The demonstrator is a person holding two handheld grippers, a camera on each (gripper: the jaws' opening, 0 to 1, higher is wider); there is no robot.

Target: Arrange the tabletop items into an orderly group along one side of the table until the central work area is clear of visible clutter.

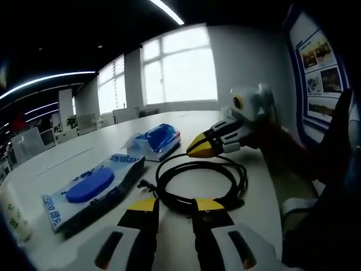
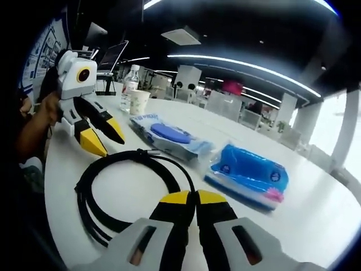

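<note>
We see the coiled black cable (image 1: pixel 200 183) right ahead of the left gripper (image 1: pixel 176 206), blocking a straight push. Left of it the long wipes pack (image 1: pixel 93 189) and, farther, the blue pack (image 1: pixel 158 138) line that side. Right gripper (image 1: pixel 204 145) hangs over the cable's far edge. Beyond the packs the white table (image 1: pixel 73 152) lies bare. A bottle (image 2: pixel 130 84) and cup (image 2: pixel 138 101) stand apart at the far end.

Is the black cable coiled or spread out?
Coiled. The cable lies in a loose round loop of several turns on the table, one plug end poking out, beside two blue packs.
</note>
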